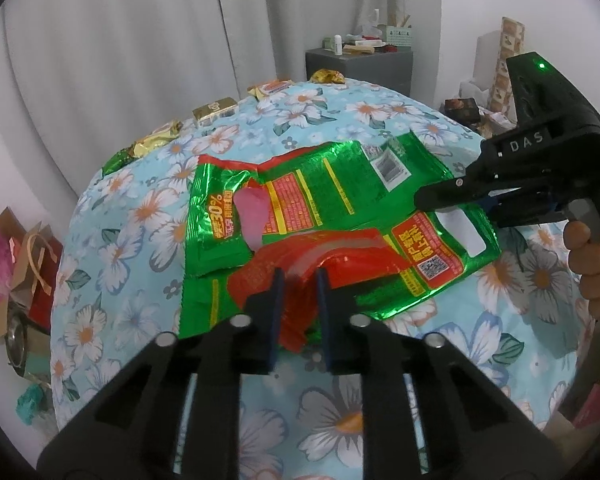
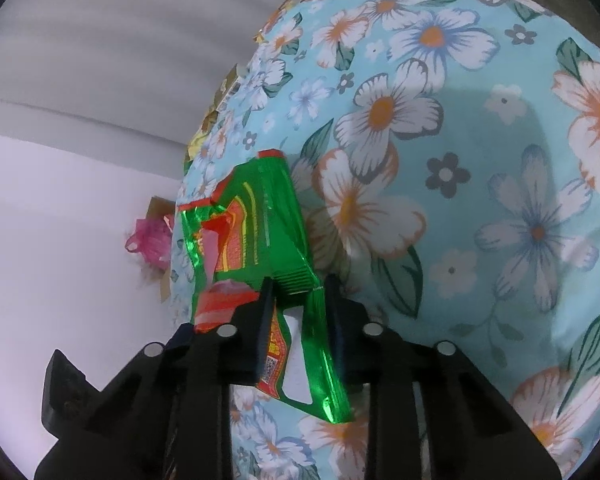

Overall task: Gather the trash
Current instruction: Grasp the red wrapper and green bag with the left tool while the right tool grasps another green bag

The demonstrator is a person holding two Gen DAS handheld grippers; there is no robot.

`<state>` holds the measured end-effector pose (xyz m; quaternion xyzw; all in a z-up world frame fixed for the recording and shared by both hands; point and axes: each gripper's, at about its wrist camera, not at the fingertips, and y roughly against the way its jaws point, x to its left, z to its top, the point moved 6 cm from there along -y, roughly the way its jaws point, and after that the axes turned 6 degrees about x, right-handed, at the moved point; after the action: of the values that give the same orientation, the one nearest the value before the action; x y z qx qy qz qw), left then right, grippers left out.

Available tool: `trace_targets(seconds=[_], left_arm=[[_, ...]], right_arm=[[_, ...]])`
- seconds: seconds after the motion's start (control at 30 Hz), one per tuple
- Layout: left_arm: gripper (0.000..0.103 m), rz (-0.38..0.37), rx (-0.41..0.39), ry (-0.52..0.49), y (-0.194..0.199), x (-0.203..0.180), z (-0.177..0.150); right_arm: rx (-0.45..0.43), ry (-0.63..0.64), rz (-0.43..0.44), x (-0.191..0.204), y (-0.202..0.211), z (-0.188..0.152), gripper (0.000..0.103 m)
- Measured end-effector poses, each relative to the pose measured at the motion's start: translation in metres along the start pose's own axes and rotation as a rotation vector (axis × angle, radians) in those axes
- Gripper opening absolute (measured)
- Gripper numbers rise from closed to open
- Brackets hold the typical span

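The green foil wrapper lies flat on my flowered tablecloth, with a red wrapper on its near edge. My left gripper pinches the red wrapper; my right gripper pinches the green wrapper's handle end. Gold wrappers line the far edge.

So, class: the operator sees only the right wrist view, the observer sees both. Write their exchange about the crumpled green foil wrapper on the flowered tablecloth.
Operator: What is the left gripper doing?
Observer: Its jaws are shut on a red plastic wrapper lying on the crumpled green foil wrapper.
Operator: What stands beyond the flowered table?
Observer: A grey cabinet with small clutter on top.
Operator: What holds the right gripper?
Observer: A hand, wrapped round its handle.
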<state>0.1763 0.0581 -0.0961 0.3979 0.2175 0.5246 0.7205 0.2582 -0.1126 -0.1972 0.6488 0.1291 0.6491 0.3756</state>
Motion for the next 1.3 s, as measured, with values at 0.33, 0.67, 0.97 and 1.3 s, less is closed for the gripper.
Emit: trace_targets(seconds=[0.33, 0.67, 0.97, 1.3], left_arm=[[0.0, -0.032, -0.014, 0.036, 0.009, 0.004, -0.004], [0.0, -0.118, -0.023, 0.079, 0.025, 0.006, -0.006], [0.001, -0.302, -0.02, 0.126, 0.039, 0.005, -0.024], [0.046, -0.052, -0.072, -0.116, 0.036, -0.015, -0.027]], right_arm=[[-0.002, 0.019, 0.016, 0.01, 0.004, -0.008, 0.014], [0.0, 0.034, 0.03, 0.015, 0.01, -0.017, 0.012], [0.013, 0.01, 0.042, 0.001, 0.018, -0.034, 0.012], [0.018, 0.006, 0.048, -0.003, 0.016, -0.034, 0.012]])
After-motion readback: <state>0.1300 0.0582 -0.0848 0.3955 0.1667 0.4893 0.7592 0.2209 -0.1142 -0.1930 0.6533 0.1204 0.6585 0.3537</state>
